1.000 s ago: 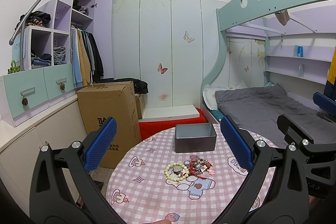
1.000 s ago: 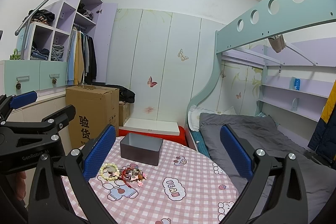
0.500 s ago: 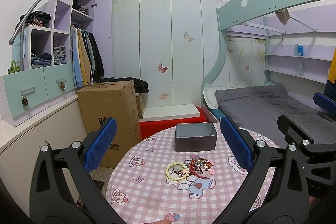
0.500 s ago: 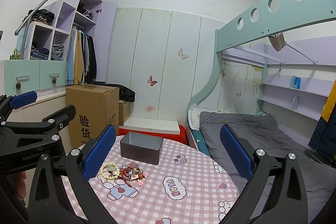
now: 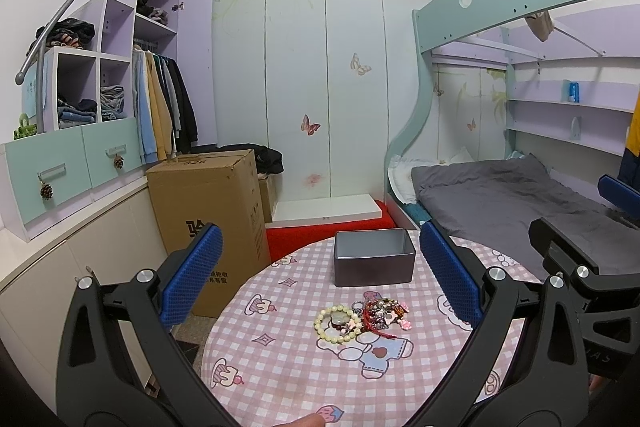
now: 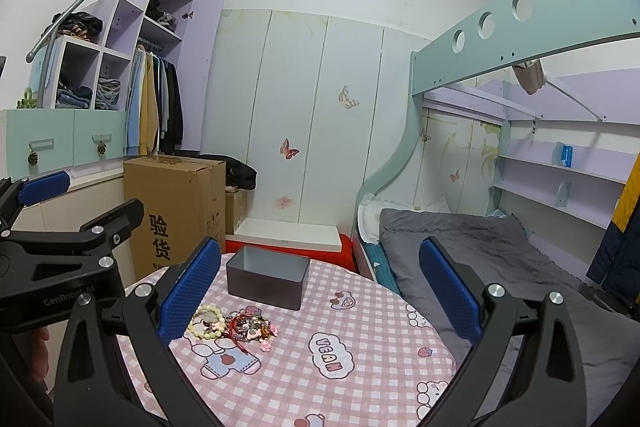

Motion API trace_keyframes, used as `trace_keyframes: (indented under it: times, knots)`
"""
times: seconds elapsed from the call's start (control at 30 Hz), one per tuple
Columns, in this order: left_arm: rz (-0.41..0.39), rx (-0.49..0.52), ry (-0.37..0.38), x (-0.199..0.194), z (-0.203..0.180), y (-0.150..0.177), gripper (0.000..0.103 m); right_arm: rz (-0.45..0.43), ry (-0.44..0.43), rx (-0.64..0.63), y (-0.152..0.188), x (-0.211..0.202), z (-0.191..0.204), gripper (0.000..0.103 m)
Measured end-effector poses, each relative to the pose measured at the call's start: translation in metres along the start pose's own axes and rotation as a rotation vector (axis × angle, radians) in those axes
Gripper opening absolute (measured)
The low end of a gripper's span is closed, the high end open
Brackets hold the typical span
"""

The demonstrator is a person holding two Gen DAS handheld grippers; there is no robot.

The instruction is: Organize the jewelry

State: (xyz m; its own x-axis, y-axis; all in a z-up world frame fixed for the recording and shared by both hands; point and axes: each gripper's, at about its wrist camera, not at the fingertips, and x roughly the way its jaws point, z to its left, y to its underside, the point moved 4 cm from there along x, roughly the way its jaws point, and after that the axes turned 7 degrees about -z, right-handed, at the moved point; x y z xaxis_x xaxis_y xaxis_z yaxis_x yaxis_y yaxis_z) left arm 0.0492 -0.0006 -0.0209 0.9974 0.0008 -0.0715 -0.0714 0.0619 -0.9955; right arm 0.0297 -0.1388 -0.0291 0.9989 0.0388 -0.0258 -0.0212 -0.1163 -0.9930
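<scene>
Jewelry heaped beside tin — grippers apart, clear

pink-white checked tablecloth w/ cartoon prints, dark grey box w/ paler grey inside, cream bead bracelet, red/pink/silver jewelry heap, blue dimpled pads on black grippers, brown cardboard box w/ black print, grey bedding, red mat.

We saw bare cloth around the jewelry; only the tin stood just behind it, and the box flanked the table's left.
</scene>
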Motion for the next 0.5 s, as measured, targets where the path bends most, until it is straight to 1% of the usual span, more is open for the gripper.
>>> trace_keyframes:
  times: [0.17, 0.3, 0.4, 0.5]
  knots:
    - [-0.001, 0.024, -0.002, 0.005, 0.000, 0.005, 0.097, 0.014, -0.005, 0.004, 0.004, 0.006, 0.002, 0.095]
    - [0.009, 0.022, 0.025, 0.010, 0.002, 0.009, 0.097, 0.026, -0.011, 0.007, 0.009, 0.011, 0.003, 0.095]
    - [0.043, 0.002, 0.039, 0.019, 0.007, 0.016, 0.097, 0.041, -0.027, 0.020, 0.013, 0.017, 0.002, 0.095]
    - [0.105, -0.021, 0.039, 0.033, 0.014, 0.026, 0.097, 0.067, -0.037, 0.024, 0.019, 0.025, 0.002, 0.095]
